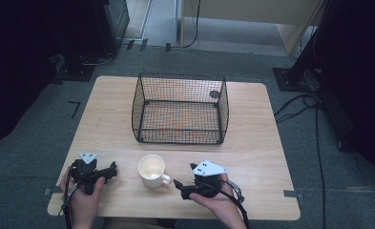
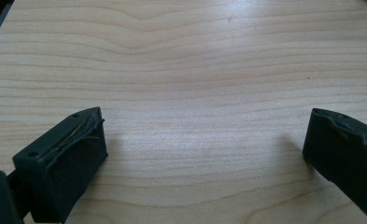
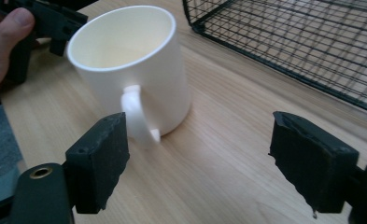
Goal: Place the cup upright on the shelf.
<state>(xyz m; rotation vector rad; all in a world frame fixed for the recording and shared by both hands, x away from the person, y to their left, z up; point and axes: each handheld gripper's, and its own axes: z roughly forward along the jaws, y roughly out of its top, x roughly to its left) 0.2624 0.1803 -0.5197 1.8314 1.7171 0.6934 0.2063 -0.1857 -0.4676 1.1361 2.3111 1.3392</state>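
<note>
A white mug (image 1: 151, 171) stands upright on the wooden table (image 1: 252, 143), near its front edge, with its handle turned to the right. My left gripper (image 1: 109, 170) rests on the table left of the mug, open, with bare wood between its jaws (image 2: 207, 123). On the mug's right my right gripper (image 1: 184, 175) is open too. In the right gripper view the mug (image 3: 130, 70) is just beyond my right gripper (image 3: 200, 123), with its handle pointing toward the left jaw. Nothing is held.
A black wire basket (image 1: 180, 109) stands empty in the middle of the table, behind the mug; its mesh wall (image 3: 288, 37) also rises to the mug's right. The left hand (image 3: 3, 42) and its gripper (image 3: 45, 21) are behind the mug.
</note>
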